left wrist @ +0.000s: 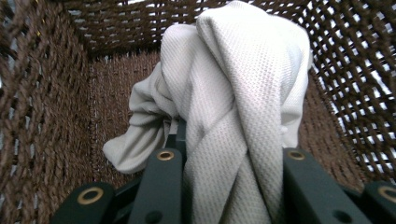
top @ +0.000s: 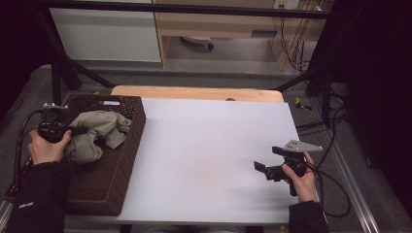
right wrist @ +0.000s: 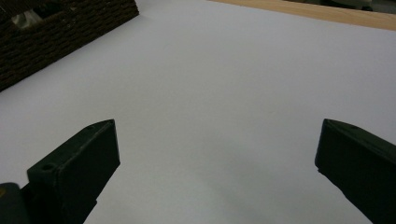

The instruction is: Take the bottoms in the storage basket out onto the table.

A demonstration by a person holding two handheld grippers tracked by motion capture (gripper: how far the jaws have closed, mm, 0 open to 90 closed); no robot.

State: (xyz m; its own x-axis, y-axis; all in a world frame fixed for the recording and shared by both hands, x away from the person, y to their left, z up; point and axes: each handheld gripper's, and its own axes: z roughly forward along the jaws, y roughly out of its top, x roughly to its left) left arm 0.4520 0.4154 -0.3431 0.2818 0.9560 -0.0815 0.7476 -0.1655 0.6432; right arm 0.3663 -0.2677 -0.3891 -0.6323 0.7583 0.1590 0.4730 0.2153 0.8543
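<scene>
At the left of the high view a dark brown wicker basket (top: 127, 145) sits on the white table top (top: 209, 155), running from the upper left of the frame down toward the bottom edge. Inside it lies a crumpled beige cloth (top: 97, 131), bunched in the upper half of the basket. The person's left hand (top: 46, 148) comes up from the lower left and holds the left gripper (top: 82, 130) over the basket's outer rim, its nose pushed into the cloth. In the left gripper view the two black jaws rise from the bottom of the frame with a thick twisted fold of the cloth (left wrist: 233, 116) pressed between them; they stand partly closed, pinching the fabric, which climbs to the top centre of the frame while the basket's woven walls (left wrist: 42, 121) close in at both sides. Whether the cloth hangs clear of the basket floor I cannot quite tell from here. The middle of the table is bare white, with a strip of pale wood (top: 194, 92) along its far edge. At the lower right of the high view the right hand (top: 303, 182) holds the right gripper (top: 262, 162) low over the table, pointing left. In the right gripper view its jaws sit far apart at the bottom corners, gaping wide with nothing between them, and a corner of the basket (right wrist: 56, 32) shows at the upper left.
</scene>
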